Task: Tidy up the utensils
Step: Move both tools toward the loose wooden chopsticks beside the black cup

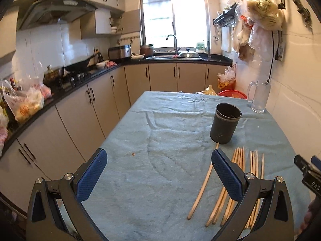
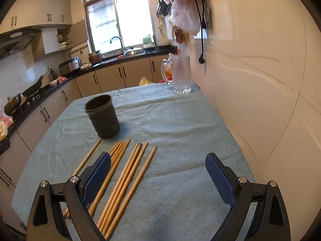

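Chopsticks (image 2: 128,172) loose beside dark holder (image 2: 103,116), probably empty; both grippers (image 1: 159,172) (image 2: 158,174) wide, holding nothing. Pinch one mid-shaft, drop upright.

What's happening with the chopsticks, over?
Both grippers, left and right, open, empty. Wooden chopsticks flat on cloth beside dark round cup. Nothing blocking.

Table (image 2: 180,180), blue cloth: chopsticks (image 2: 128,172), dark cup (image 2: 103,116), glass mug (image 2: 180,74).

My wooden chopsticks (image 2: 128,172) lie flat on the cloth in loose groups, roughly parallel; one lies apart at the left; my dark holder cup (image 2: 103,116) stands upright just beyond their tips.
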